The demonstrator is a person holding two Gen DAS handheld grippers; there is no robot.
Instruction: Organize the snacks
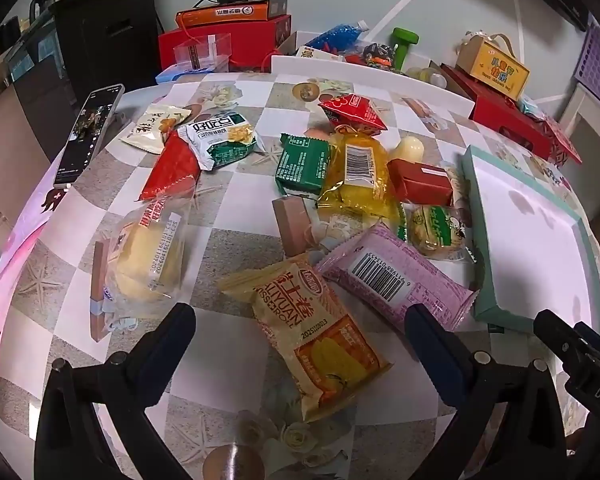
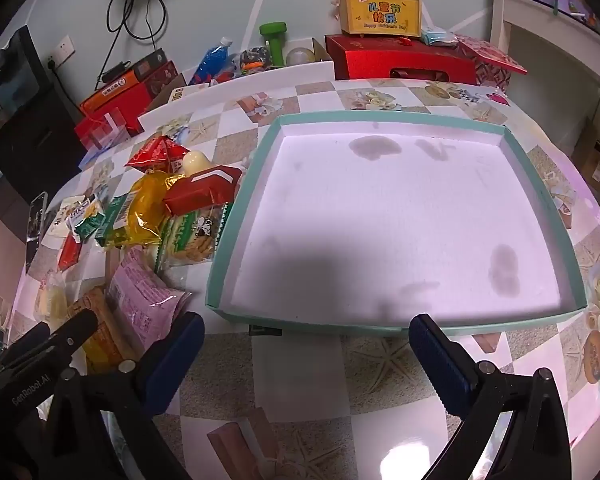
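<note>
Beside the teal tray, left of it, snacks litter the tabletop; nearest, a yellow "Swiss Roll" packet lies between the wide-open left tool; the right tool gapes empty at the tray's near rim.

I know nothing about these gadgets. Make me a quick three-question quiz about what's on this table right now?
1. True or false: the teal tray already holds snacks.
2. Which snack lies between the left gripper's open fingers?
A. the green packet
B. the yellow egg-roll packet
C. the red packet
3. Fill in: in the left wrist view, the pink packet lies beside the tray's ____ edge.

Key:
1. False; its white floor is bare.
2. B; the fingers do not touch it.
3. Left; the tray sits on the right, under the open right gripper.
</note>
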